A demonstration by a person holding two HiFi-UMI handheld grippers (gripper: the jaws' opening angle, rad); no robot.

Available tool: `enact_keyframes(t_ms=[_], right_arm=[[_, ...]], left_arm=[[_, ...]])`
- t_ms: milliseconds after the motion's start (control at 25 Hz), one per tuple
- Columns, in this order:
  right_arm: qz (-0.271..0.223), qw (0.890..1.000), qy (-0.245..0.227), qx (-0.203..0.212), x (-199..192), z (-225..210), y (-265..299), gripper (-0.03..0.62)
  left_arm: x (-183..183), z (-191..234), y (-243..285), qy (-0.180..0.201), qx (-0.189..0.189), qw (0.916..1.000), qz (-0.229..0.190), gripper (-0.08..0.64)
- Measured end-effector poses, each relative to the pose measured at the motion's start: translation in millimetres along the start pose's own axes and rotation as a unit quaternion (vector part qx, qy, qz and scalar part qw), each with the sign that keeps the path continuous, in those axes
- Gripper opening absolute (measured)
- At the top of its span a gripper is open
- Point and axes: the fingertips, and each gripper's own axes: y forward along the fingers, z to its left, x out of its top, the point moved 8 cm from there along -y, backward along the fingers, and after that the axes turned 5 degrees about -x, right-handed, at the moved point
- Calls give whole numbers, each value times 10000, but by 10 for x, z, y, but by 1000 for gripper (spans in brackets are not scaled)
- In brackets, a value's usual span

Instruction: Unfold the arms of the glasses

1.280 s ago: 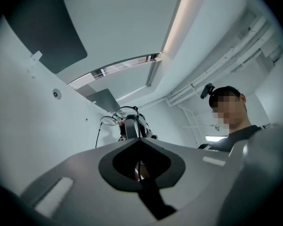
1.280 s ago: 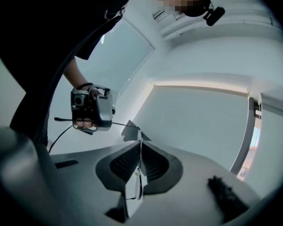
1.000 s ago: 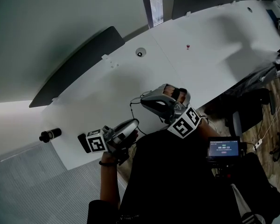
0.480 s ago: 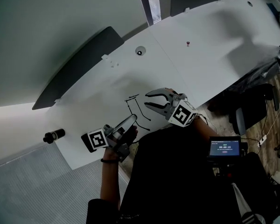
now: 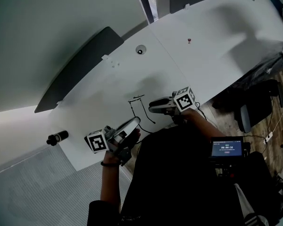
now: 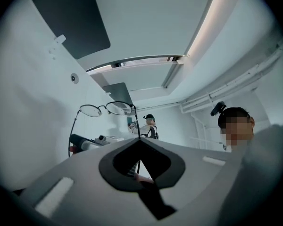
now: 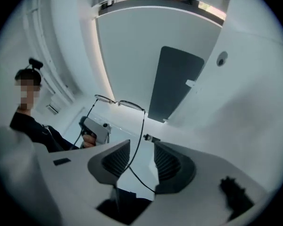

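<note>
Lying between opening jaws of the right tool: glasses arm.

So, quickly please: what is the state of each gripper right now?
The left gripper is closed on one arm of the glasses.
The right gripper is opening, jaws apart; the other arm runs between them, unpressed.

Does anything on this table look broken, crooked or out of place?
Nothing stands out. The glasses look intact, both arms unfolded: one in the left hand-held gripper, one between the right hand-held gripper's opening jaws.
</note>
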Motion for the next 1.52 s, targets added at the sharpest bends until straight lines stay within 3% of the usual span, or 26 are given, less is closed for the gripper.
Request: enact_keyframes(t_ms=[160,280,720,840,960,1080,1320,1400,1520], right_arm=[[-314,9975,327,540,86,101,38,156],[-376,9960,383,710,136,134,92,156],[-14,9991,192,382,106,127,215,155],[-77,9994,40,323,127,142,214,43],[-242,9979,272,531,163,151,208,50],[-205,9964,407,718,168,150,198,109],[8,9972,374,647,111,163,241,126],[12,9982,282,530,120,177,234,49],[-87,9997,61,215,150,155,193,23]], left_arm=[[-16,-39,26,62,-13,9999,144,5],[-24,-63,64,108,-113,9996,220,6],[-70,-115,60,160,-108,9994,273,6],[-72,-108,53,157,-119,9995,258,6],[-73,-102,39,166,-121,9994,271,6],[-73,-101,33,178,-127,9994,286,6],[-78,-88,99,166,-177,9991,339,6],[-75,-80,107,173,-170,9991,336,6],[-77,-41,70,187,-170,9991,328,6]])
